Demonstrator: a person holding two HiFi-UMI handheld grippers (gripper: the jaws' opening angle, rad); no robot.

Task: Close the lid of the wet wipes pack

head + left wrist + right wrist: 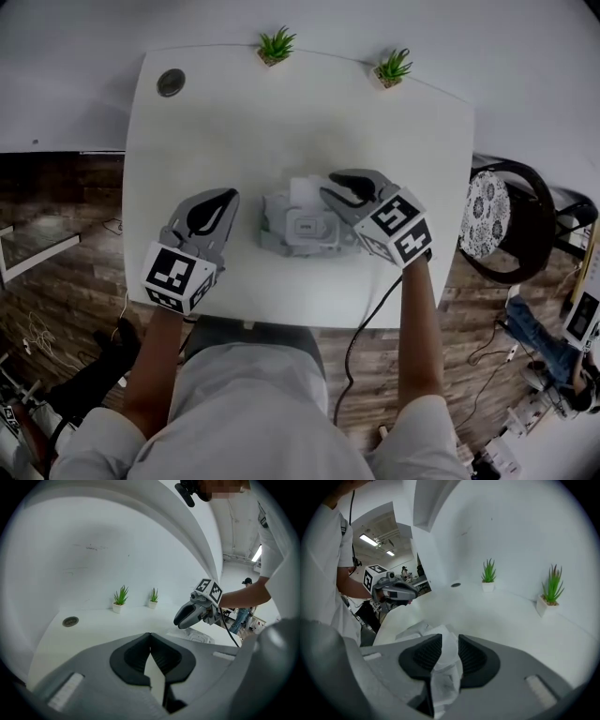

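— Brown plank floor [56,206] round the edges, and over it a big matt white table with rounded corners [187,122]. That is my whole workspace from here.

— What's on it?

— At the far edge, 2 small spiky green plants in pale pots [276,45]. A round grey cable grommet [171,82] sits in the far left corner. In the middle lies the soft white-and-grey wet wipes pack [277,225], crinkly film with a stiff rectangular plastic frame [307,226] on top.

— And the grippers?

— My left gripper [150,637] hovers just left of the pack, its ribbed black pads meeting at the tips with nothing between them. My right gripper [446,641] is over the pack's far right side, pinched almost together on a limp, creased white wipe sheet [443,677] that hangs between the pads.

— Is the lid down?

— I judge not. In the head view a pale flap [305,187] shows just beyond the frame, but I cannot tell whether it is the lid or the sheet.

— Next move?

— I'd say the wipe has to come clear of the opening first. Then a closed tip can press the hard lid flat until it seats. The left gripper should steady the pack, since soft film probably slides on a table this smooth.
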